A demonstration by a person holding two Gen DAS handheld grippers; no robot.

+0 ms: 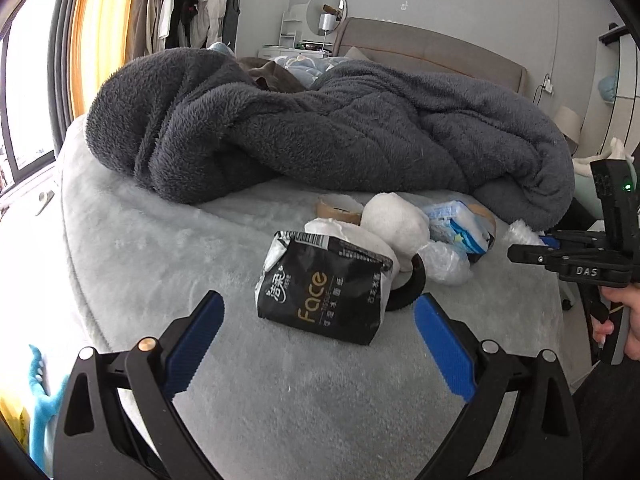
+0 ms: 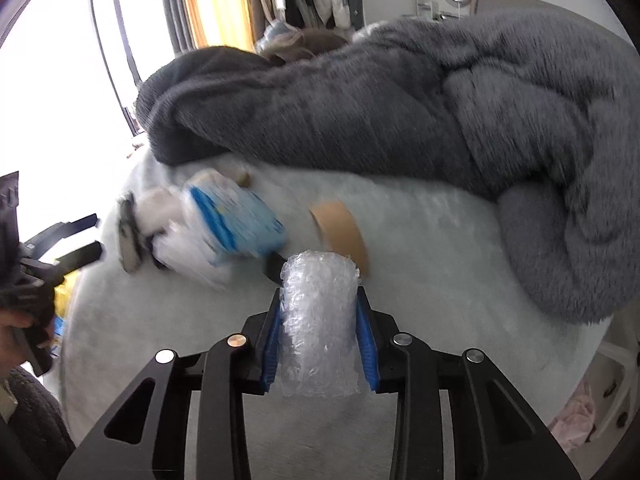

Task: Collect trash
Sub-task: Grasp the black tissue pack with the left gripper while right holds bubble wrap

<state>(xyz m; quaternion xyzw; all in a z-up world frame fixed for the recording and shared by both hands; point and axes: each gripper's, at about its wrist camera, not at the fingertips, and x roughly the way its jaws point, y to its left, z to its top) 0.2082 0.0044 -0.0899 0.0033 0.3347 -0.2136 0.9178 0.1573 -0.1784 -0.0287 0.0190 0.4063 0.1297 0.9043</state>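
My left gripper (image 1: 320,300) stands open low over the bed, its blue pads on either side of a black "Face" tissue packet (image 1: 324,286) and not touching it. Behind the packet lie a white wad (image 1: 394,220), a cardboard tape core (image 1: 338,208), a blue-and-white packet (image 1: 460,224), a clear plastic wad (image 1: 444,262) and a black ring (image 1: 412,284). My right gripper (image 2: 319,304) is shut on a roll of bubble wrap (image 2: 318,320), both pads pressing its sides. A brown tape roll (image 2: 340,228) and the blue packet (image 2: 236,220) lie just beyond it.
A bulky dark grey blanket (image 1: 320,128) is heaped across the back of the pale fleece bed cover (image 1: 160,260). A person's hand (image 1: 624,320) holds the right gripper at the right edge. A clothes rack (image 1: 192,4) and a window stand at the far left.
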